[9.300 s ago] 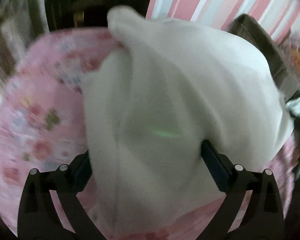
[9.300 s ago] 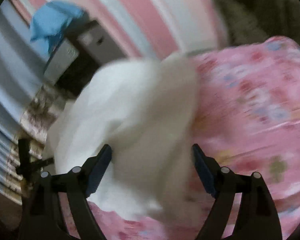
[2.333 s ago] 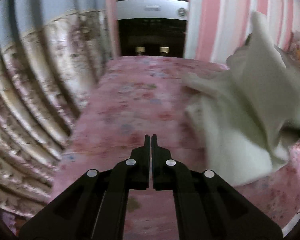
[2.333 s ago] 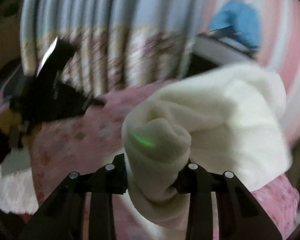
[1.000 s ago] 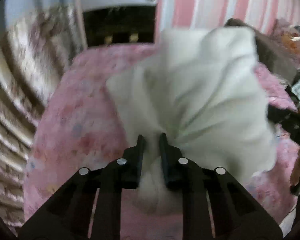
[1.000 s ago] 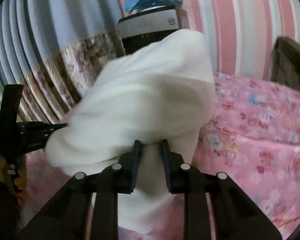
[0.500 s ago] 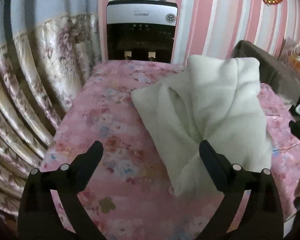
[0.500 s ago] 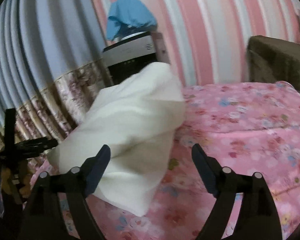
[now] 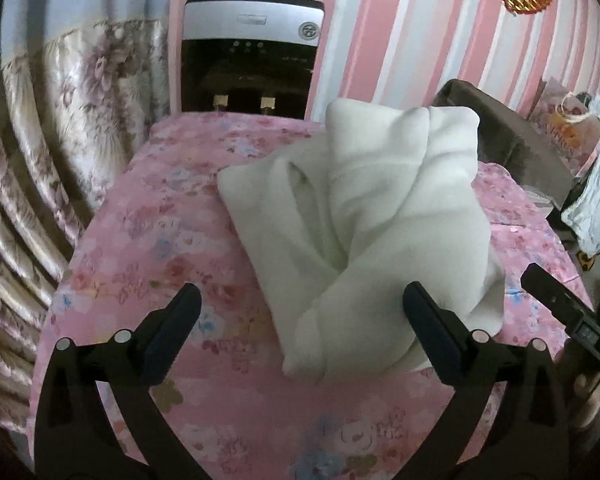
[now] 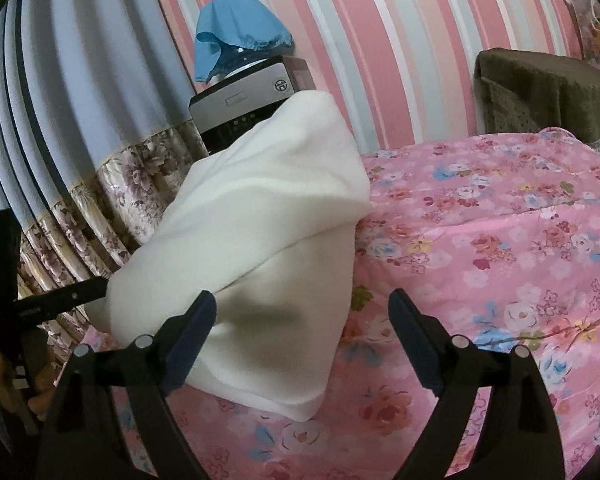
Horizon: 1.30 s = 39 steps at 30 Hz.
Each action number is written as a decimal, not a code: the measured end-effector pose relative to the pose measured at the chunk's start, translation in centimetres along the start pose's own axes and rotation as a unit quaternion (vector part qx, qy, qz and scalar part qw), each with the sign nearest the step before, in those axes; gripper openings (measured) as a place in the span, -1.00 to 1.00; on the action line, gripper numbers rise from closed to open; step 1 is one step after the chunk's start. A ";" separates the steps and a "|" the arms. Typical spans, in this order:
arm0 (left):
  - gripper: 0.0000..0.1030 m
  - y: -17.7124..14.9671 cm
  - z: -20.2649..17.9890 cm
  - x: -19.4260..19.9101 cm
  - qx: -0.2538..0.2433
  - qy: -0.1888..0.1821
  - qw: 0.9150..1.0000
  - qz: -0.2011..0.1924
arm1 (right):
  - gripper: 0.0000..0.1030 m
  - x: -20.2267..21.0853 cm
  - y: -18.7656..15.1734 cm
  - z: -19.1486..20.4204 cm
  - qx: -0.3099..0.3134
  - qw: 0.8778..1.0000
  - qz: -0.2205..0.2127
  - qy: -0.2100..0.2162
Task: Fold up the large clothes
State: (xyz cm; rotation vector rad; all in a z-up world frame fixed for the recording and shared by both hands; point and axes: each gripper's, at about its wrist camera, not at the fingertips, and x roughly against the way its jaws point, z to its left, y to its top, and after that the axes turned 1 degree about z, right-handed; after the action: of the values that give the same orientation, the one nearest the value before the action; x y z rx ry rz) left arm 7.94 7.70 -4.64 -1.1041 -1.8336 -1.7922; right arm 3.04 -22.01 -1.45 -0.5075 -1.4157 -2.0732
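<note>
Lying bunched in a rumpled heap on the pink floral bedspread (image 9: 148,248), the white garment (image 9: 364,216) sits loose, with thick folds twisting toward its near end. In the left wrist view the left gripper (image 9: 300,312) hangs over the near part of the bed with its jaws spread wide; the near tip of the garment lies between them lower down, and neither pad touches it. In the right wrist view the right gripper (image 10: 302,328) also stands wide apart and grips nothing; its left finger (image 10: 192,328) crosses in front of the garment's near edge, though whether it brushes the cloth is hard to tell from this angle, and its right finger is over bare bedspread. At the far end of the bed stands a water dispenser (image 9: 252,40) with a blue cloth (image 10: 236,46) draped over its bottle. A floral curtain (image 9: 40,128) hangs on the left, a pink striped wall (image 10: 400,48) rises behind, and a brown padded piece of furniture (image 10: 548,88) sits at the far right.
</note>
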 end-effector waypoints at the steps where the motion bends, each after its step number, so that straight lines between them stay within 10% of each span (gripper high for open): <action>1: 0.94 0.0 -0.2 -0.4 -0.007 -0.002 1.000 0.001 | 0.72 -0.1 0.0 0.1 0.001 1.000 0.001 -0.006; 22: 0.94 -1.9 1.6 -9.3 0.001 -0.160 0.982 0.096 | 0.72 -6.8 -0.9 -0.9 0.005 0.995 0.096 0.031; 25: 0.62 -1.8 1.4 -8.9 -0.003 -0.175 0.980 0.092 | 0.71 -8.3 -0.7 -1.7 -0.011 0.991 0.115 0.063; 33: 0.04 -1.2 -1.6 -6.8 -0.025 -0.139 0.988 0.065 | -0.14 -7.9 0.5 0.3 0.066 0.991 0.092 0.076; 39: -0.10 -0.3 -4.5 -5.2 -0.014 -0.106 0.994 0.020 | -0.31 -4.5 3.6 1.0 0.140 0.988 0.010 0.066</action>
State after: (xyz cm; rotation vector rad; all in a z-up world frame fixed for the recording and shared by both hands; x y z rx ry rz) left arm 9.83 1.93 -7.98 -1.3794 -1.8923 -1.7409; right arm 8.74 -20.99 -1.21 -0.2644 -1.5806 -1.8163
